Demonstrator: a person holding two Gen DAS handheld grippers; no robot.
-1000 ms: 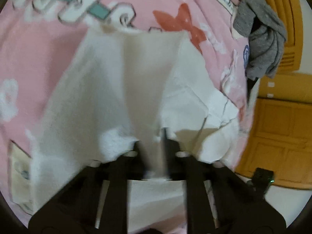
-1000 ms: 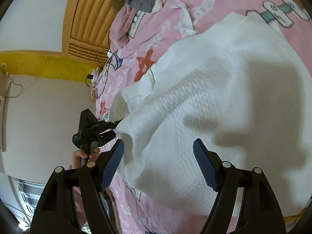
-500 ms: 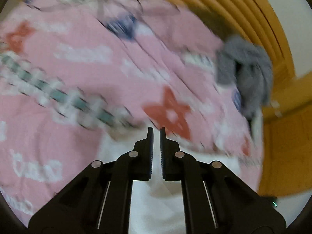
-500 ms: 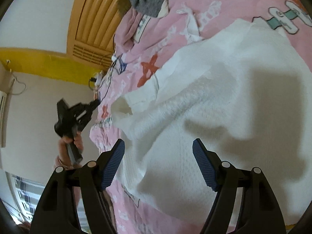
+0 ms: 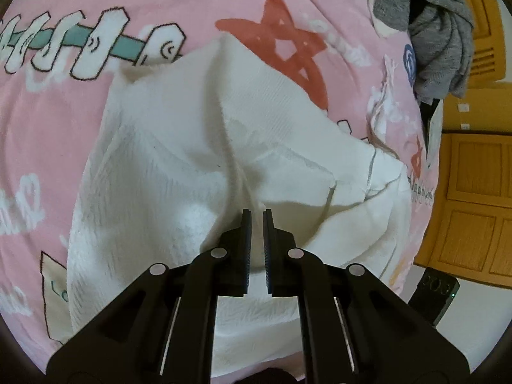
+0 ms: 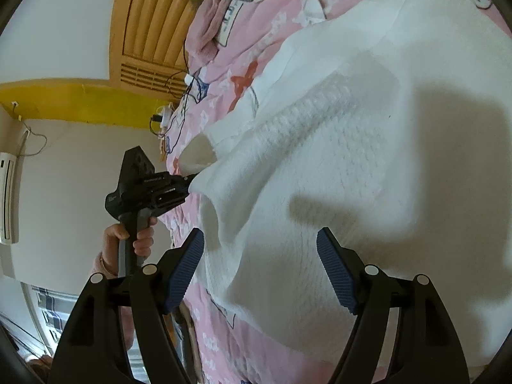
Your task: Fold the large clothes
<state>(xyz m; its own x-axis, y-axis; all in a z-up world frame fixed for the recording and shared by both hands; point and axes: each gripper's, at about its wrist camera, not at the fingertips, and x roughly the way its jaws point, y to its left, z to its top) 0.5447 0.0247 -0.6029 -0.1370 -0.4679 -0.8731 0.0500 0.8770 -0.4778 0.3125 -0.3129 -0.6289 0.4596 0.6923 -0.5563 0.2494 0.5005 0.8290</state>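
Note:
A large white textured garment (image 5: 198,147) lies spread on a pink patterned bed cover (image 5: 48,102). In the left wrist view my left gripper (image 5: 256,216) is nearly shut, pinching a ridge of the white fabric between its tips. In the right wrist view the garment (image 6: 368,160) fills the middle, and my right gripper (image 6: 260,240) hovers over it, wide open and empty, blue pads (image 6: 332,268) apart. The left gripper (image 6: 188,180) also shows there, held by a hand at the garment's left edge.
A grey garment (image 5: 438,22) is heaped at the bed's far right, beside a wooden headboard (image 6: 150,22) and orange wooden doors (image 5: 473,204). Cables and a charger (image 6: 166,115) lie at the bed's edge. A black device (image 5: 435,291) sits on the floor.
My left gripper swung up away from the garment, then came back down and closed on a fold of the white fabric. The right gripper stayed open above the garment.

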